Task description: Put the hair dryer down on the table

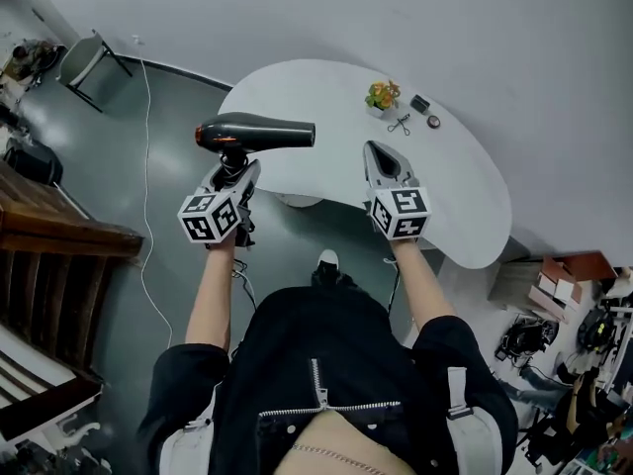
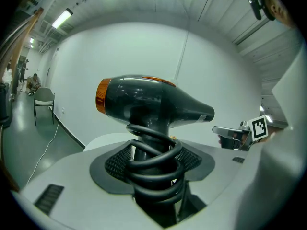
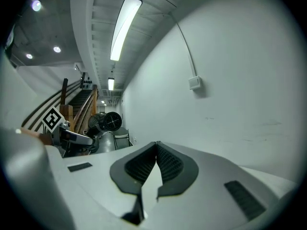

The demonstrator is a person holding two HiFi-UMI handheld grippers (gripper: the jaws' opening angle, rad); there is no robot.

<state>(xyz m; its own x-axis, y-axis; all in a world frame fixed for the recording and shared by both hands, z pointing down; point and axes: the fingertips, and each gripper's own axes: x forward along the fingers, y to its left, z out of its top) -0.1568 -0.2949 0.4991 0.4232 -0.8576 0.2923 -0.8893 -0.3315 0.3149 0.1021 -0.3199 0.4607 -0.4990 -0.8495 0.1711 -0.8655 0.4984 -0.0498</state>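
Hair dryer (image 2: pixel 148 104): glossy black body, orange ring (image 2: pixel 102 96) at its rear, nozzle narrowing toward the person's right.
Cord (image 2: pixel 153 163): black, wound in coils round the handle.
Left tool (image 2: pixel 152 157): jaws clamped on the cord-wrapped handle, barrel level above them.
Place: in the head view it is held off the counter (image 1: pixel 326 97), by the white top's near left edge, nozzle over the top.
Right tool (image 3: pixel 156 150): jaws pressed together at the tips, nothing between them, beside the dryer.
Hard to see: the coils and jaws cover most of the handle; the cord's far end is out of sight.
Far side: small potted plant (image 1: pixel 382 95).
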